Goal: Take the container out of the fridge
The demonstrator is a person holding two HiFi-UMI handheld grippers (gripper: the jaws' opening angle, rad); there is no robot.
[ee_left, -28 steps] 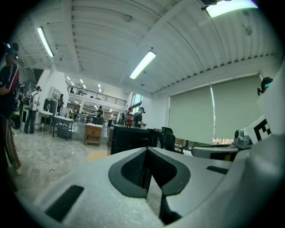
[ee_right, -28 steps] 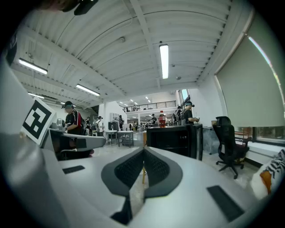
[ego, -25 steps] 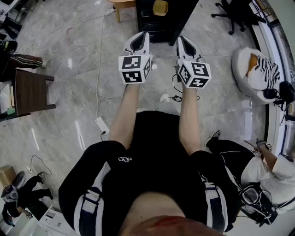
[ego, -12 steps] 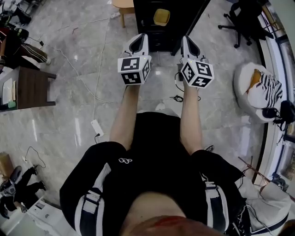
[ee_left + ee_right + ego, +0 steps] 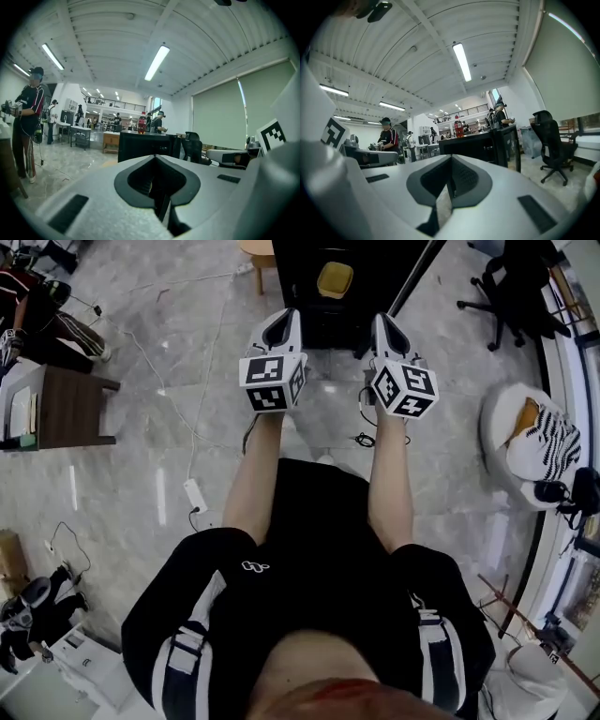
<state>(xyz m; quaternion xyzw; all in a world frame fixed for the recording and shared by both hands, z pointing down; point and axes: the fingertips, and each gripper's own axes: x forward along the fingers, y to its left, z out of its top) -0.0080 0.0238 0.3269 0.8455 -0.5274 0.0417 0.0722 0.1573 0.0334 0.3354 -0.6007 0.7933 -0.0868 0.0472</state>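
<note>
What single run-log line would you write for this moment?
left tool shut, empty | right tool shut, empty | container inside fridge, untouched

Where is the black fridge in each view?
Head view: the black fridge is at top centre, cut off by the top edge.
Left gripper view: the fridge is at centre, low, with a red bottle on top.
Right gripper view: the fridge is just right of centre, with the same bottle on top.
Shared landmark: the black office chair, to the fridge's right in every view.
</note>
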